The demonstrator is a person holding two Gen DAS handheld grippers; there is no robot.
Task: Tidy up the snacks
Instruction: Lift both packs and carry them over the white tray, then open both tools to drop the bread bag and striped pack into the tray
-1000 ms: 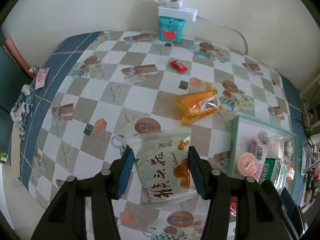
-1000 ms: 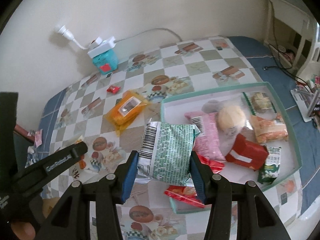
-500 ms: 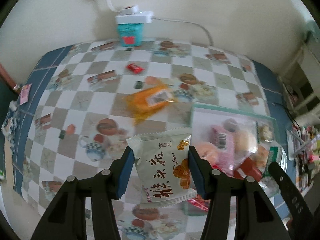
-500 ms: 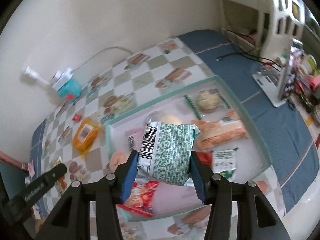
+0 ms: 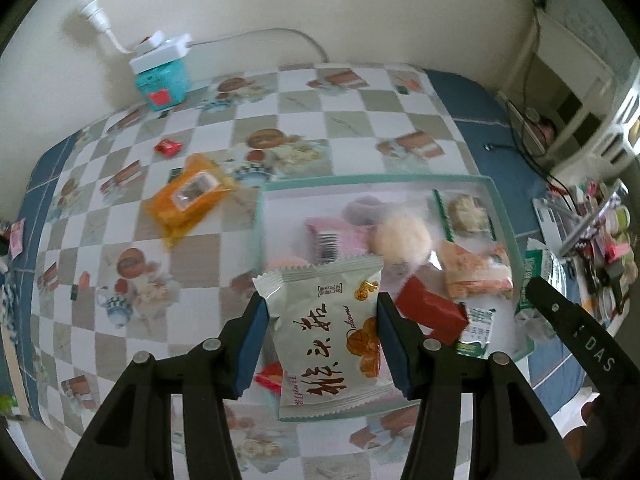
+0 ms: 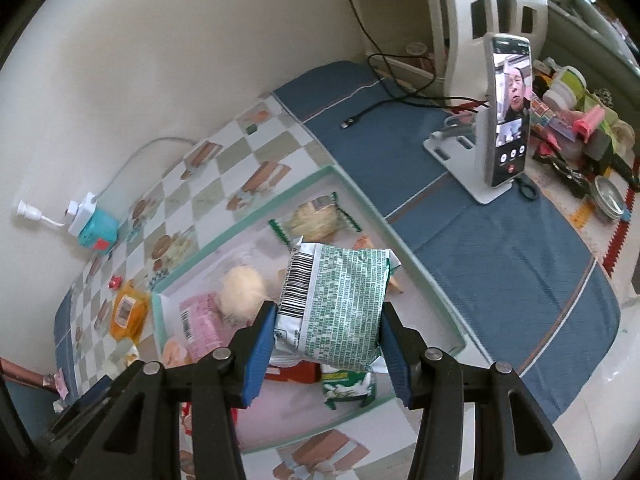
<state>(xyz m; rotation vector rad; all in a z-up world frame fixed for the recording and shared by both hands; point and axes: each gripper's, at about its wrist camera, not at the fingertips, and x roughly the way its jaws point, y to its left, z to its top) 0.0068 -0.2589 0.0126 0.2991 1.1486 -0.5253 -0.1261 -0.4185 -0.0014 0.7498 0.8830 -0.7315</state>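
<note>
The left hand-held gripper (image 5: pixel 322 332) clasped a white snack packet (image 5: pixel 326 336) above the tray (image 5: pixel 376 179). The right hand-held gripper (image 6: pixel 330 336) gripped a green-printed packet (image 6: pixel 336 304) over the same tray.

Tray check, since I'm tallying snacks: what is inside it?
The tray holds a pink packet, a round bun, a red packet and more; both held packets hide others.

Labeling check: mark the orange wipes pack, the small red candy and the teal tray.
orange wipes pack (image 5: pixel 188 196): left wrist view, clear label window.
small red candy (image 5: pixel 168 147): left wrist view, wrapper middle.
teal tray (image 6: pixel 276 199): right wrist view, far rim.
</note>
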